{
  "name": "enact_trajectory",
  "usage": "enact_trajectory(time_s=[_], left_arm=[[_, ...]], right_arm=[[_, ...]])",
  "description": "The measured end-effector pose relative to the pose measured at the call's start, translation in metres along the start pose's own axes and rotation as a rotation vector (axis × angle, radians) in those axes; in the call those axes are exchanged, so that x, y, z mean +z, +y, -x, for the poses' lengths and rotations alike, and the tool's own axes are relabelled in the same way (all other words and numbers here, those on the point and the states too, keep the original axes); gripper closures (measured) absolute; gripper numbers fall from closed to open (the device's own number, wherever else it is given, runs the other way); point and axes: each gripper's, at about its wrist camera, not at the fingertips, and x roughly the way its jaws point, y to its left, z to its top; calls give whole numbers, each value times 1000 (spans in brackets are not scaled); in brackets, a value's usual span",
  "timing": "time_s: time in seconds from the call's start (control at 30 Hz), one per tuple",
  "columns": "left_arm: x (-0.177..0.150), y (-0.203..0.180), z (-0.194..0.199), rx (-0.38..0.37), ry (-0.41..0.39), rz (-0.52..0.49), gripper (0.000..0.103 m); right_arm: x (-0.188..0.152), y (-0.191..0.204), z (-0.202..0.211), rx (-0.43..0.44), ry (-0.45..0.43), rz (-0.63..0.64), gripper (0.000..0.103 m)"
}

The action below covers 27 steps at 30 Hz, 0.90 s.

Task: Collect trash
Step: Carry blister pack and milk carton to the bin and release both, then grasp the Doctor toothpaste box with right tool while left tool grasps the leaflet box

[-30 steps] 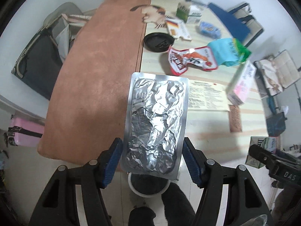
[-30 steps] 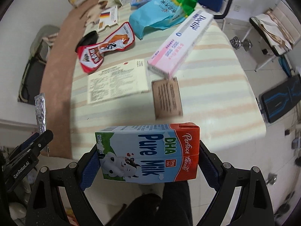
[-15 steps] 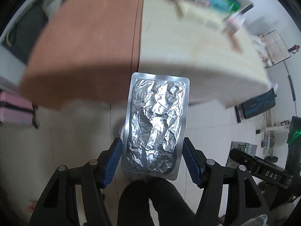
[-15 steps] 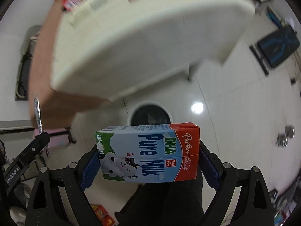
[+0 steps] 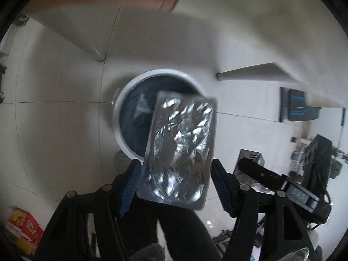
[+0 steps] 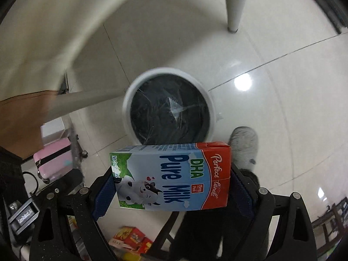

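Note:
A crumpled silver foil blister pack (image 5: pixel 180 150) hangs tilted and blurred between the blue pads of my left gripper (image 5: pixel 175 163). Its jaws are opening, and a gap shows between the pack and the right pad. Straight below is a white-rimmed bin (image 5: pixel 118 113) lined with a black bag. In the right wrist view my right gripper (image 6: pixel 171 167) is shut on a blue and red "Pure Milk" carton (image 6: pixel 171 178), held sideways just in front of the same bin (image 6: pixel 165 70). The bin holds some clear wrapping.
White table legs (image 5: pixel 95 52) (image 6: pixel 233 4) stand on the tiled floor near the bin, with the tabletop's underside above. A pink suitcase (image 6: pixel 52 161), a grey slipper (image 6: pixel 244 145) and red boxes (image 5: pixel 24 226) lie around. A person's dark trouser leg (image 5: pixel 174 228) is below the grippers.
Both grippers have dropped from above the table to below its edge, over the bin. The foil pack has tilted and come loose in the left jaws. The carton stays gripped.

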Motion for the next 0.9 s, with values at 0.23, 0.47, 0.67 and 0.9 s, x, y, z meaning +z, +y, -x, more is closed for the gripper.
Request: enact_trajectory(time_s=[0.23, 0.47, 0.67, 0.9], left_arm=[[-1, 23, -18, 133, -42, 0, 6], [-21, 27, 3, 332, -132, -58, 6], [-41, 22, 34, 351, -135, -63, 6], [-73, -5, 96, 337, -154, -64, 6]], right_arm=[[17, -1, -58, -82, 6, 62, 0], [8, 20, -48, -352, -55, 190, 0], [-9, 34, -16, -404, -73, 222, 0], [-45, 70, 60, -397, -101, 260, 0]])
